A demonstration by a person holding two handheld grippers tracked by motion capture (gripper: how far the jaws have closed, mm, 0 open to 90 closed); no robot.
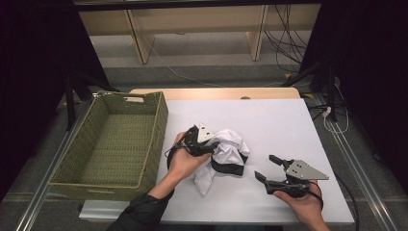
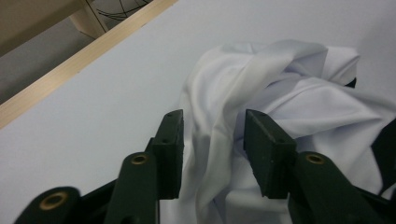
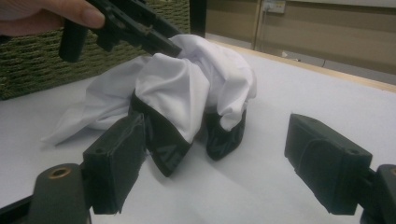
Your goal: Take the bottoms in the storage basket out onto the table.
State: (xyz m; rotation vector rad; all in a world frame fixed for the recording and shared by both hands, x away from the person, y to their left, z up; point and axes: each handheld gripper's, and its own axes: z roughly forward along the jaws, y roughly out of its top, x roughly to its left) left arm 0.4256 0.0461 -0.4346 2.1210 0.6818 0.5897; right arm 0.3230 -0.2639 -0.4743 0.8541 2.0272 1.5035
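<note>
The left tool (image 1: 208, 142) sits at the top of a crumpled white and black garment (image 1: 226, 156) in the middle of the tabletop (image 1: 274, 120), jaws partly apart with a fold of white cloth between them, not clamped. The right tool (image 1: 267, 167) rests beside the garment, jaws wide and holding nothing. A woven basket (image 1: 113, 139) stands to the left.

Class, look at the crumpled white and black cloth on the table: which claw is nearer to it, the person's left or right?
Left. The left claw straddles a fold of the cloth, open. The right claw sits apart from it on the table, open.
</note>
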